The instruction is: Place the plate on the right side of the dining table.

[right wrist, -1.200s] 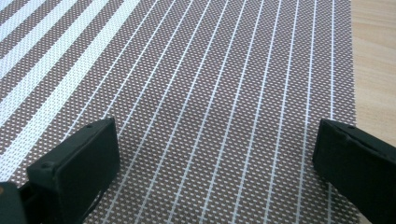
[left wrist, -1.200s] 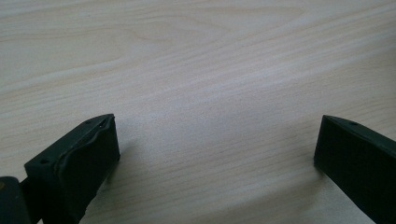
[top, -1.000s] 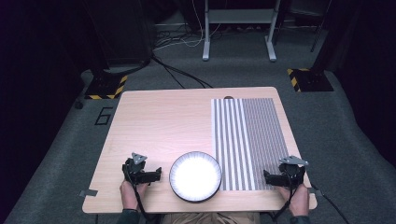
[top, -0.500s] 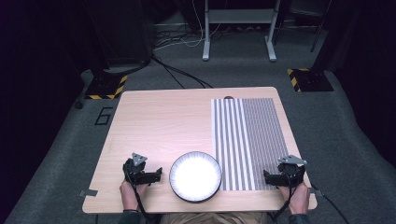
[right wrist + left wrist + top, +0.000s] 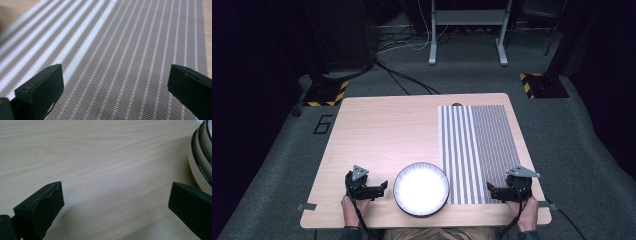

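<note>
the bowl sits just right of the spread left gripper, between both spread grippers.

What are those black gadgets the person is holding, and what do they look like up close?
They are hand-held grippers. The left gripper and right gripper are both black, each topped by a grey three-cornered plate, with a dark cable trailing back past the hand. Each has two blocky, matte black jaws with flat faces and small screw holes.
</note>
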`<state>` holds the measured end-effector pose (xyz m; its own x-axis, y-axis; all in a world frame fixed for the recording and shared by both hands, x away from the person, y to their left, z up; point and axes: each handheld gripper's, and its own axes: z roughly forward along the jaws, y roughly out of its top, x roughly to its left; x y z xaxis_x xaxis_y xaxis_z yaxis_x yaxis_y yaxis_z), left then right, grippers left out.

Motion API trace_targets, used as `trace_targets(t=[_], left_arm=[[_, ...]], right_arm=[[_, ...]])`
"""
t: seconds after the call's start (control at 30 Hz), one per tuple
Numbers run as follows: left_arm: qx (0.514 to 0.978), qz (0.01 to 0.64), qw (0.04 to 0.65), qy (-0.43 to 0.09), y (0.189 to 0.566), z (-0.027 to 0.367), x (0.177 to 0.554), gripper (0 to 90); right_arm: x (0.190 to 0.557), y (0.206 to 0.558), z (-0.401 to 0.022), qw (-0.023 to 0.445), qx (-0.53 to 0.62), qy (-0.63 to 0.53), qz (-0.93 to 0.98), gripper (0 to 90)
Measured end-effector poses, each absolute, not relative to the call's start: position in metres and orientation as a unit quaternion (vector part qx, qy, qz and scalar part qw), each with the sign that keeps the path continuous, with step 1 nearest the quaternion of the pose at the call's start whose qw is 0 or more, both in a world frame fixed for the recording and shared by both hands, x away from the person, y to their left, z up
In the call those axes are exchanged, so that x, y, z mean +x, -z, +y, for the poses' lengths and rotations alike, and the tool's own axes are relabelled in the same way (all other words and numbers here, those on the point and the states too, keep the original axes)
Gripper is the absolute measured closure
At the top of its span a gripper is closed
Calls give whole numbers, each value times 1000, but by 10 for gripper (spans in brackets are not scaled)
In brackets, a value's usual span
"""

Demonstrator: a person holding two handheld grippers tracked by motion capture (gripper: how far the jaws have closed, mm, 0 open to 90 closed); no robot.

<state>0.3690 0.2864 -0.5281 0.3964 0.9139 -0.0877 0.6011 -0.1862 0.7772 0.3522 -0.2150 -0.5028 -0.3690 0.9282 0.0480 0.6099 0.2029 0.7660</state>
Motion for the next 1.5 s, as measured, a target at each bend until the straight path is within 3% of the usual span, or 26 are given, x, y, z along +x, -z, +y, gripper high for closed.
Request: trace_targets(t=[0.87, 1.5], left_arm=[[755, 481, 413, -171, 528, 278, 364, 0], [762, 467, 420, -159, 528, 277, 365, 0]], right_arm=[[351, 484, -137, 172, 409, -401, 801, 0], [358, 482, -88, 109, 356, -435, 820, 0]])
